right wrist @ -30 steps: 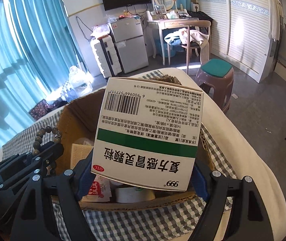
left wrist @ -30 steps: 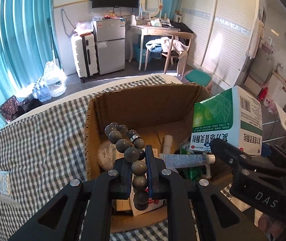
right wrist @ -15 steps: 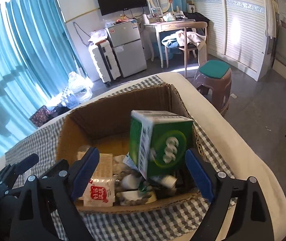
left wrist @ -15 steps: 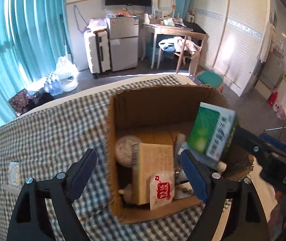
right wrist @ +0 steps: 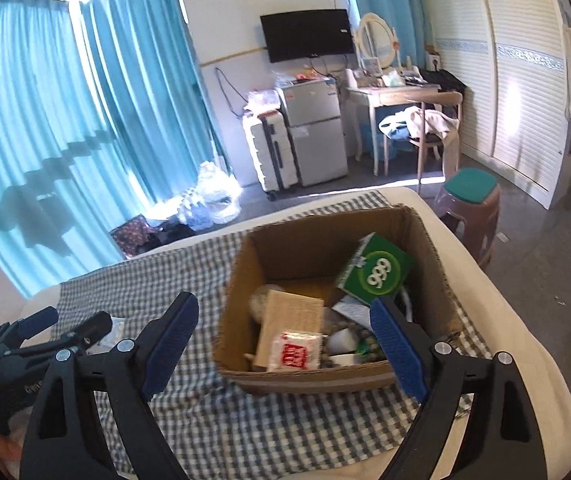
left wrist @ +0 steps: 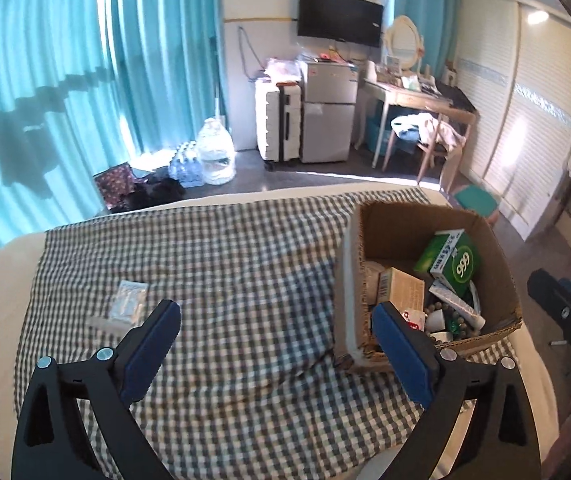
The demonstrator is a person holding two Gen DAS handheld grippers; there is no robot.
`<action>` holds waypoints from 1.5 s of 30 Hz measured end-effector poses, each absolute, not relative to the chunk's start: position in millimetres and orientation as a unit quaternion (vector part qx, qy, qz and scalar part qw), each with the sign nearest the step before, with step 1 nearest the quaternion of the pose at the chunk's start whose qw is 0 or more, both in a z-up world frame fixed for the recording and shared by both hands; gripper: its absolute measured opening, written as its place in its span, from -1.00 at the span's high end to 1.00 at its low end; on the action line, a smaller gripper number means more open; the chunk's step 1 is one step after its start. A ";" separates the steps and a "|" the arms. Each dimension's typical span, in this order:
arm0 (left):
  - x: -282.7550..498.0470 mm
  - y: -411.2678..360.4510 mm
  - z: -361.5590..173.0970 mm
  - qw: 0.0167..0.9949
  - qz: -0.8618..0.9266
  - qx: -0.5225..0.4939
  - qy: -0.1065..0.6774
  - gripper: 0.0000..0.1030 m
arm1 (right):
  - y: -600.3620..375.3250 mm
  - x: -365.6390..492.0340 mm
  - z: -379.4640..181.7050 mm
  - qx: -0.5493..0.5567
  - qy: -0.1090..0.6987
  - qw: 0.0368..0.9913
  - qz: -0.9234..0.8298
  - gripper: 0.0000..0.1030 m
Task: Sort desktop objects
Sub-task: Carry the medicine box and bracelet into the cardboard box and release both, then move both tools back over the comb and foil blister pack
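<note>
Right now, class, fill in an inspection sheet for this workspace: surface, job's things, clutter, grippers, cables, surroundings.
Surface: checked cloth over a pale table.
Job's things: cardboard box holds green medicine box, beads, tube, red-and-white sachet; clear packet lies on the cloth.
Clutter: nothing seen.
Grippers: left hand-held gripper open, empty; right hand-held gripper open, empty.
Cables: wall cable beside the fridge.
Surroundings: teal curtains, stool, desk.

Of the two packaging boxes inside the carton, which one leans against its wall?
The green box marked 999 leans against the carton wall; the tan box lies flatter, mid-carton.
</note>
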State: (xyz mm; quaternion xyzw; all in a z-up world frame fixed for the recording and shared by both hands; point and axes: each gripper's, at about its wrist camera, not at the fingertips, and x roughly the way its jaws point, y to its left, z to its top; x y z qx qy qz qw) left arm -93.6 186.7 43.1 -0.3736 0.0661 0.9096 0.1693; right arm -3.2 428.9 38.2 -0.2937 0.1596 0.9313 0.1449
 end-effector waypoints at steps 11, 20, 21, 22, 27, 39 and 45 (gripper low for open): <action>-59.4 102.8 69.7 0.119 0.932 -0.339 0.052 -1.00 | 336.8 14.5 56.7 -0.281 0.129 0.082 0.948 -0.71; -48.9 47.6 30.2 0.082 0.929 -0.361 0.030 -1.00 | 280.4 9.9 36.4 -0.285 0.133 0.034 0.948 -0.71; -50.0 42.2 24.5 0.078 0.927 -0.365 0.026 -1.00 | 277.1 6.3 32.2 -0.290 0.134 0.029 0.947 -0.71; -51.4 35.7 18.8 0.075 0.926 -0.369 0.022 -1.00 | 273.0 2.2 28.3 -0.294 0.135 0.026 0.946 -0.71; -62.8 2.2 -9.7 0.047 0.921 -0.387 0.004 -1.00 | 250.6 -19.3 3.4 -0.314 0.125 0.009 0.941 -0.71; -111.8 -69.9 -92.4 -0.040 0.902 -0.428 -0.040 -1.00 | 202.7 -91.1 -74.5 -0.374 0.077 -0.070 0.921 -0.71; -145.4 -100.2 -136.2 -0.084 0.885 -0.454 -0.053 -1.00 | 165.8 -150.0 -110.4 -0.411 0.032 -0.122 0.903 -0.65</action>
